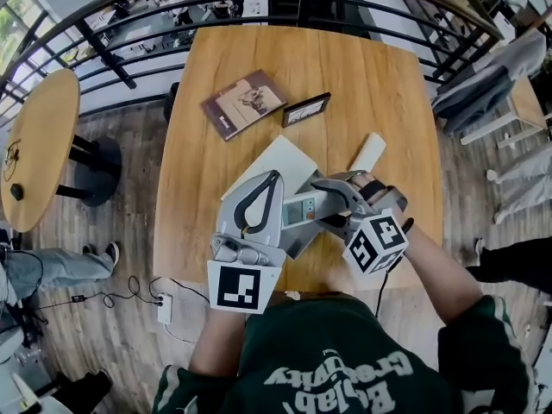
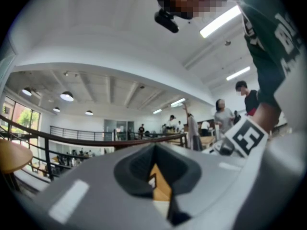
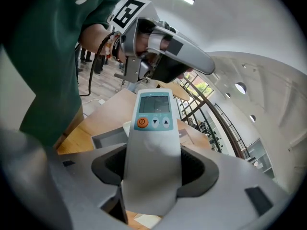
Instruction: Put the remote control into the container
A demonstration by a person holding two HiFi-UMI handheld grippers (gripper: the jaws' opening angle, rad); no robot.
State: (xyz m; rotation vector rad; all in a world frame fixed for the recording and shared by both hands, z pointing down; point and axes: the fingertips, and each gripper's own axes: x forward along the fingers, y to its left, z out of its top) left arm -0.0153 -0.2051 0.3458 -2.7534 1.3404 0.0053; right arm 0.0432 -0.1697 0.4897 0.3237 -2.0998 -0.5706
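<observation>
We pinch the remote control (image 3: 153, 114) mid-frame in our right claw (image 3: 153, 170), our left claw (image 2: 154, 177) is closed on nothing, and tipping might let it slip.

**Green shirt, grey tools**

The person wears a dark green shirt (image 1: 345, 365) with white lettering on the chest and short sleeves (image 1: 487, 343). The left hand-held gripper (image 1: 272, 178) and the right hand-held gripper (image 1: 317, 203) are both pale grey moulded plastic, with dark grey lining inside the jaws. Each carries a white cube printed with black square markers: the left cube (image 1: 235, 287) and the right cube (image 1: 376, 241). A thin black cable (image 1: 380, 296) hangs below the right cube.
</observation>
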